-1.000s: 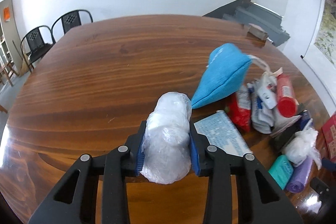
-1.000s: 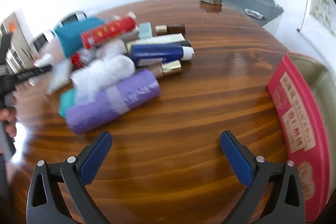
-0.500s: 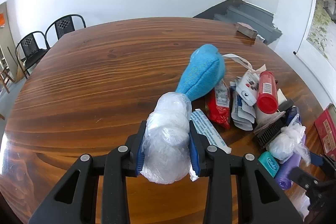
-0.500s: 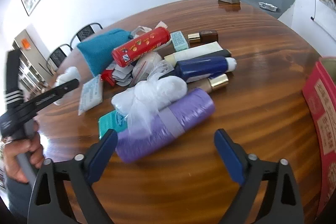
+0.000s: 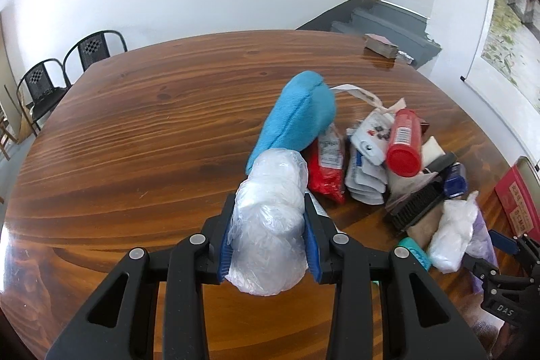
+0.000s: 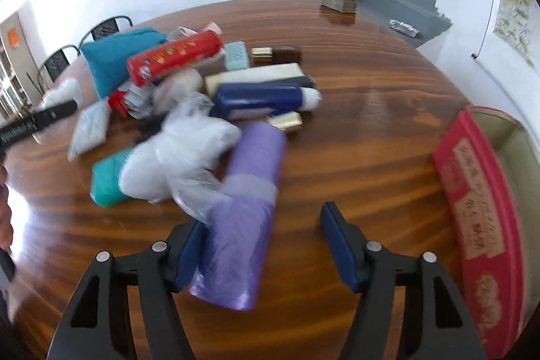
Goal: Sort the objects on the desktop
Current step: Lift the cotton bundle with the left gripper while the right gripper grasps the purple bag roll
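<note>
In the left wrist view, the left gripper (image 5: 268, 245) at lower centre is clamped on a clear plastic bundle (image 5: 270, 221), which hides the table (image 5: 152, 137) right behind it and the near end of the blue pouch (image 5: 297, 117). Right of the pouch lie a red packet (image 5: 325, 172), white sachets (image 5: 366, 181) and a red tube (image 5: 405, 142); the black brush (image 5: 418, 206) beneath is partly buried. The right gripper (image 5: 506, 262) is cut off at the lower right edge.

In the right wrist view, blurred by motion, a teal box (image 6: 108, 181) at left is half covered by a white plastic bag (image 6: 179, 161). The right gripper (image 6: 263, 245) stands open, the purple roll (image 6: 243, 221) lying between its fingers against the left one (image 6: 189, 252). The red box (image 6: 479, 211) runs off the right edge.
</note>
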`<state>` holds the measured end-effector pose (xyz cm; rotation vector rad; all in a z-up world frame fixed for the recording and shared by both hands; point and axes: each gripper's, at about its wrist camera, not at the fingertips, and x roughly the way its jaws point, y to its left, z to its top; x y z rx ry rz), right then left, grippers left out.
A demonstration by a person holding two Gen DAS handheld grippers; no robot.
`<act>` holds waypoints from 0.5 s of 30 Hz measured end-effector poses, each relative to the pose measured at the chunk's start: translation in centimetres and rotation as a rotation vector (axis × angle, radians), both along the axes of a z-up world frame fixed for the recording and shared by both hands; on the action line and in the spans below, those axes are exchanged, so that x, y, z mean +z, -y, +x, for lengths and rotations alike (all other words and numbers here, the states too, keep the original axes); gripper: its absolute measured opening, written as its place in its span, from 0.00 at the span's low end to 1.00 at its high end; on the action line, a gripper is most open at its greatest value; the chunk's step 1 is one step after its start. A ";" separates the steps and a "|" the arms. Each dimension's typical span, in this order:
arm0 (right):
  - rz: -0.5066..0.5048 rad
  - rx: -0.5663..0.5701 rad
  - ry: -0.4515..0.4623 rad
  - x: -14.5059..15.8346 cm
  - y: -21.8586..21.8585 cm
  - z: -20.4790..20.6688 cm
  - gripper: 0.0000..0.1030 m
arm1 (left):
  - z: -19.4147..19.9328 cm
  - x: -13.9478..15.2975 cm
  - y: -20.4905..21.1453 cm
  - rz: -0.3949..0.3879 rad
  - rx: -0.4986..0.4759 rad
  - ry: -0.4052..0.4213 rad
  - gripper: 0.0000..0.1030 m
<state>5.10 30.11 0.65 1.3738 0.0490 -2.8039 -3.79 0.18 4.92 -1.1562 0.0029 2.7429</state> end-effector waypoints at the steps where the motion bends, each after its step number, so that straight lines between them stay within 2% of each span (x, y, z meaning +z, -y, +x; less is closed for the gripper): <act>1: 0.001 0.000 -0.005 0.0 -0.2 0.2 0.68 | 0.1 0.1 -0.3 0.000 -0.008 -0.003 0.37; 5: 0.000 0.005 -0.012 0.1 -0.3 0.3 0.68 | 0.6 0.5 -0.9 0.006 -0.035 -0.008 0.37; 7: -0.002 0.014 -0.019 0.1 -0.1 0.8 0.59 | 0.9 0.8 -1.2 0.009 -0.043 -0.015 0.37; 9: -0.002 0.024 -0.024 0.3 0.2 1.2 0.43 | 1.1 1.1 -1.4 0.010 -0.048 -0.024 0.37; 11: -0.010 0.022 -0.025 0.3 0.3 1.2 0.34 | 1.4 1.4 -1.6 0.014 -0.055 -0.030 0.37; 15: -0.112 0.025 -0.029 0.5 -0.5 1.8 0.34 | 1.9 1.9 -2.0 0.015 -0.074 -0.043 0.37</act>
